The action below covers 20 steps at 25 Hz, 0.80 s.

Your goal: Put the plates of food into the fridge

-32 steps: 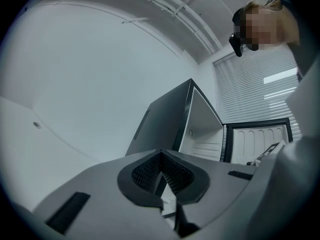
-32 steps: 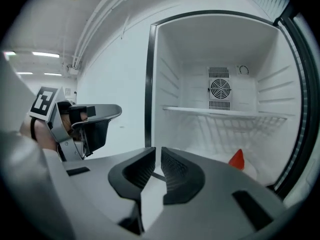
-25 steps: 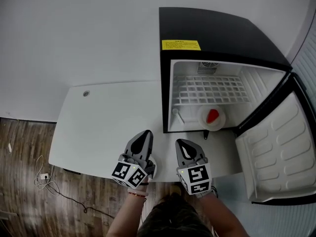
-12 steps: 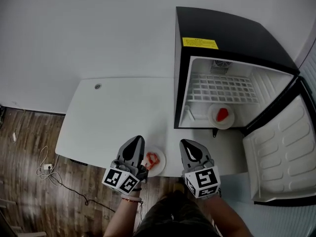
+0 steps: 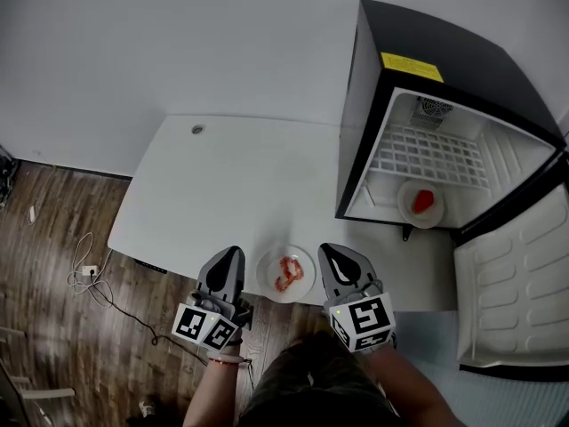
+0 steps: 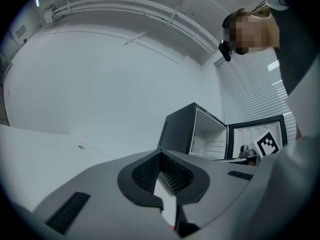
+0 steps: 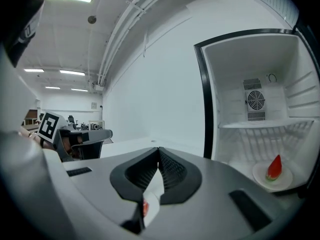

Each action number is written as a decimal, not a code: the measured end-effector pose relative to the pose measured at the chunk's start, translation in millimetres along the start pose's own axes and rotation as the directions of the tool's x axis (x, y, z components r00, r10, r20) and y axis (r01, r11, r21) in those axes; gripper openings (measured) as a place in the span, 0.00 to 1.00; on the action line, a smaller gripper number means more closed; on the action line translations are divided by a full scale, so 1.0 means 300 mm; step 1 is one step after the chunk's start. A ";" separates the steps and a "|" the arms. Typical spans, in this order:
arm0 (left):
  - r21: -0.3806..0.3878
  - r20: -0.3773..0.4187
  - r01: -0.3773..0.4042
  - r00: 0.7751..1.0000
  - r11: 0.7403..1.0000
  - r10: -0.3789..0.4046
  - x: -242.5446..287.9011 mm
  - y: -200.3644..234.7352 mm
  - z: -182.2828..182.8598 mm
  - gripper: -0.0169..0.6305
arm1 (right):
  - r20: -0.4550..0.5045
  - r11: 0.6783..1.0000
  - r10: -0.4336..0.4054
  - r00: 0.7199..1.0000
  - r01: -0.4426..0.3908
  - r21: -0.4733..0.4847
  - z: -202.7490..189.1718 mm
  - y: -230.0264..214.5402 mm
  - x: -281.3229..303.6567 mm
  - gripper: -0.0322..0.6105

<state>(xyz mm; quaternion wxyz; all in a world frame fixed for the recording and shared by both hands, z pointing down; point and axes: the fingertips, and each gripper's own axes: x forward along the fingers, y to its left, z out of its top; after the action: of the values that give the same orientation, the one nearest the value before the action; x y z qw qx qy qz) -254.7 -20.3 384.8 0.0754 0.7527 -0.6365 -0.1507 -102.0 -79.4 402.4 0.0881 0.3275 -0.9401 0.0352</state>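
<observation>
**A:** Wood-grain floor (image 5: pixel 53 229) runs down the left side, with a loose cable (image 5: pixel 84 247) lying on it. A plain white wall (image 5: pixel 178 43) stands behind everything. What is the work surface like?

**B:** It is a white bench (image 5: pixel 204 203) with rounded corners and one small round grommet (image 5: pixel 197 129) near the far edge. Most of its top is bare. A black fridge (image 5: pixel 427 47) stands at its right end with a yellow label (image 5: pixel 412 67) on top. The fridge door (image 5: pixel 516 283) is swung wide open to the right.

**A:** Where is the food?

**B:** The front plate (image 5: pixel 286 274) sits close to the bench's near edge and carries something red. The inner plate (image 5: pixel 421 205) is on the fridge floor, under the white wire shelf (image 5: pixel 436 158), and holds a red wedge.

**A:** And the tools?

**B:** The left hand-held gripper (image 5: pixel 228 258) is just left of the front plate and the right hand-held gripper (image 5: pixel 336 258) is just right of it. Neither touches the plate. Each has its jaws closed tip to tip, with nothing held between them.

**A:** Anything more of the room?

**B:** The left gripper view shows window blinds (image 6: pixel 250 94) beyond the fridge and pipes (image 6: pixel 125 4) running along the ceiling. The right gripper view shows strip lights (image 7: pixel 70 73) on the ceiling far off. It also shows a round fan grille (image 7: pixel 255 100) on the fridge's back wall.
</observation>
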 end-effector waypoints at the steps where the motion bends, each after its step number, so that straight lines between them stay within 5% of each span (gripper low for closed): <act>1: 0.003 -0.003 -0.007 1.000 1.000 0.007 -0.016 0.010 -0.004 0.04 | -0.006 1.000 0.005 1.000 -0.005 -0.001 -0.007 0.009 0.005 0.06; 11: 0.026 -0.029 -0.060 0.998 0.998 0.061 -0.149 0.065 -0.074 0.04 | -0.061 0.999 0.051 0.997 -0.051 -0.004 -0.096 0.117 0.014 0.06; 20: -0.005 -0.063 -0.077 0.995 0.997 0.076 -0.212 0.082 -0.147 0.04 | -0.158 0.998 0.002 0.987 0.007 0.055 -0.275 0.240 -0.062 0.06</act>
<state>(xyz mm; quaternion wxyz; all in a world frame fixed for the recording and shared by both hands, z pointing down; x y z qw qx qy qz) -272.5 34.4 442.1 0.1038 0.7318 -0.6616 -0.1260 -120.5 -1.4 479.2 0.1532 0.3273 -0.9284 0.0867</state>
